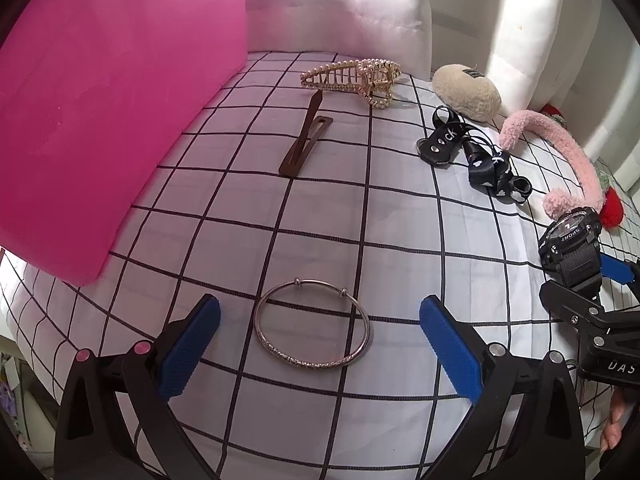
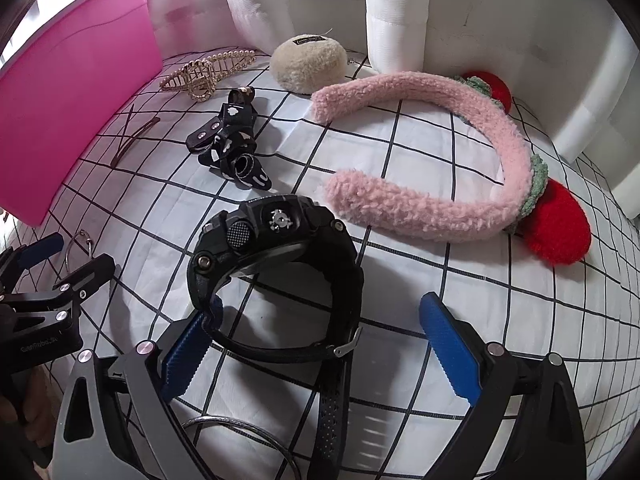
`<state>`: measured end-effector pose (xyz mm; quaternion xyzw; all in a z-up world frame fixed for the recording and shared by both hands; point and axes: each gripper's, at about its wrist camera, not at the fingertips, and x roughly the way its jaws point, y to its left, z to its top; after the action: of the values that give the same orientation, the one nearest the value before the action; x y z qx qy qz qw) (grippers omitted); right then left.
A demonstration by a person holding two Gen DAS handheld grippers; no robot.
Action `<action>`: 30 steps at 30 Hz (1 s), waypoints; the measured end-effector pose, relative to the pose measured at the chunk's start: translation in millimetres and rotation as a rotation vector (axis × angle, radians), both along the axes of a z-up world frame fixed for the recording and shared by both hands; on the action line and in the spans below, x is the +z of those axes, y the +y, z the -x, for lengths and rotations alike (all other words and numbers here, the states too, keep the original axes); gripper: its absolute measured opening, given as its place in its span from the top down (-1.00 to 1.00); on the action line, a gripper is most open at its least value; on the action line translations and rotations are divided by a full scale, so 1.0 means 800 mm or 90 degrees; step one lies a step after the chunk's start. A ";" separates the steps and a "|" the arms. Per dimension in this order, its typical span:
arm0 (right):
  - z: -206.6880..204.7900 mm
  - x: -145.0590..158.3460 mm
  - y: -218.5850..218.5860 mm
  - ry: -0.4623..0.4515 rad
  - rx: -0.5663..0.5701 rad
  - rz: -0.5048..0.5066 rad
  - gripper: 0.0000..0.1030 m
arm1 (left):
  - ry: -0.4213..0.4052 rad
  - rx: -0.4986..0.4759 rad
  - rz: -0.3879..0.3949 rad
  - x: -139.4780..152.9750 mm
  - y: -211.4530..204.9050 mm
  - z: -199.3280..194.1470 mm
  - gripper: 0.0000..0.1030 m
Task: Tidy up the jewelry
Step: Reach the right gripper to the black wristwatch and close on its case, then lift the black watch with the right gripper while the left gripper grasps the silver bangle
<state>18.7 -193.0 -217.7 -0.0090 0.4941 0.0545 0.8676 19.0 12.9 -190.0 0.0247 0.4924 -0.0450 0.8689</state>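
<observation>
Your pink bin (image 1: 100, 120) stands at the far left on the checked bedsheet (image 1: 320, 240), and it looks like the place the jewelry is meant to go. The pink fluffy headband (image 2: 460, 152) with red strawberry ends lies well to the right, the cream plush pad (image 2: 308, 62) behind it.

You seem to be at the picking-up step, with nothing lifted yet. Your right gripper (image 2: 320, 344) is spread wide around the black sport watch (image 2: 276, 264); the strap touches the left finger, but the right finger stands clear of it. Your left gripper (image 1: 320, 340) is equally wide open, the silver bangle (image 1: 314, 324) lying flat between its fingers, untouched.

Next, I'd judge, close each gripper squarely. The thin bangle calls for a low, level pinch across its rim, or it may slip out.
</observation>
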 end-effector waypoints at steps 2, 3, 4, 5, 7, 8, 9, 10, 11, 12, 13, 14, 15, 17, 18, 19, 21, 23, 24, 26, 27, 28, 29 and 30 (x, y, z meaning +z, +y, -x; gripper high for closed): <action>0.000 -0.001 0.000 -0.009 0.002 0.003 -0.83 | -0.028 -0.003 0.002 -0.002 0.001 0.006 -0.90; 0.001 -0.002 0.000 -0.013 0.003 0.005 -0.83 | -0.041 -0.002 0.002 -0.002 0.001 0.009 -0.90; 0.000 -0.002 0.002 -0.017 0.006 0.007 -0.83 | -0.052 -0.001 0.003 -0.003 0.001 0.012 -0.89; 0.000 -0.003 0.002 -0.020 0.007 0.007 -0.83 | -0.061 0.002 0.002 -0.003 0.000 0.014 -0.89; 0.002 -0.002 0.001 -0.025 0.008 0.003 -0.83 | -0.066 0.013 0.000 -0.003 -0.002 0.017 -0.88; 0.002 -0.002 0.002 -0.027 0.009 0.001 -0.82 | -0.067 0.015 0.001 -0.001 -0.003 0.019 -0.86; 0.003 -0.002 0.001 -0.028 0.010 -0.001 -0.81 | -0.069 0.015 -0.001 -0.001 -0.004 0.021 -0.84; 0.004 -0.001 -0.001 -0.026 0.011 -0.001 -0.81 | -0.071 0.012 0.001 0.000 -0.004 0.023 -0.78; 0.004 -0.001 -0.001 -0.025 0.012 -0.003 -0.80 | -0.073 0.005 0.002 0.003 -0.006 0.025 -0.68; 0.005 0.000 -0.002 -0.024 0.014 -0.003 -0.78 | -0.073 -0.003 0.002 0.003 -0.008 0.025 -0.61; 0.004 0.000 -0.002 -0.025 0.017 -0.002 -0.76 | -0.075 -0.012 0.000 0.004 -0.011 0.028 -0.48; 0.005 0.002 -0.001 -0.028 0.024 -0.001 -0.65 | -0.076 -0.022 0.001 0.006 -0.014 0.030 -0.34; 0.005 0.003 0.001 -0.031 0.029 0.001 -0.51 | -0.076 -0.029 0.002 0.007 -0.016 0.031 -0.29; 0.005 0.007 0.005 -0.038 0.038 0.001 -0.32 | -0.076 -0.040 0.007 0.008 -0.019 0.031 -0.05; 0.005 0.008 0.007 -0.040 0.040 -0.001 -0.26 | -0.076 -0.046 0.008 0.009 -0.021 0.031 0.04; 0.005 0.009 0.007 -0.039 0.039 -0.001 -0.26 | -0.074 -0.048 0.005 0.009 -0.023 0.029 0.03; 0.005 0.009 0.006 -0.042 0.038 -0.009 -0.24 | -0.072 -0.048 0.012 0.008 -0.021 0.028 0.04; 0.006 0.009 0.003 -0.043 0.036 -0.015 -0.23 | -0.071 -0.051 0.015 0.009 -0.020 0.028 0.05; 0.006 0.009 0.002 -0.042 0.033 -0.018 -0.23 | -0.070 -0.050 0.019 0.009 -0.019 0.029 0.05; 0.007 0.010 -0.001 -0.041 0.027 -0.025 -0.23 | -0.068 -0.049 0.026 0.011 -0.017 0.029 0.05; 0.008 0.010 -0.003 -0.040 0.025 -0.028 -0.23 | -0.068 -0.048 0.028 0.012 -0.016 0.030 0.05; 0.009 0.010 -0.004 -0.039 0.023 -0.029 -0.23 | -0.070 -0.048 0.030 0.014 -0.016 0.033 0.06; 0.010 0.010 -0.005 -0.037 0.021 -0.032 -0.22 | -0.071 -0.049 0.033 0.016 -0.015 0.034 0.06; 0.011 0.010 -0.007 -0.035 0.018 -0.035 -0.23 | -0.074 -0.050 0.035 0.018 -0.015 0.035 0.06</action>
<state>9.8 -198.3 -209.5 0.0063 0.4682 0.0804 0.8799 -9.0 0.8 -175.7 0.0224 0.4384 -0.0911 0.8939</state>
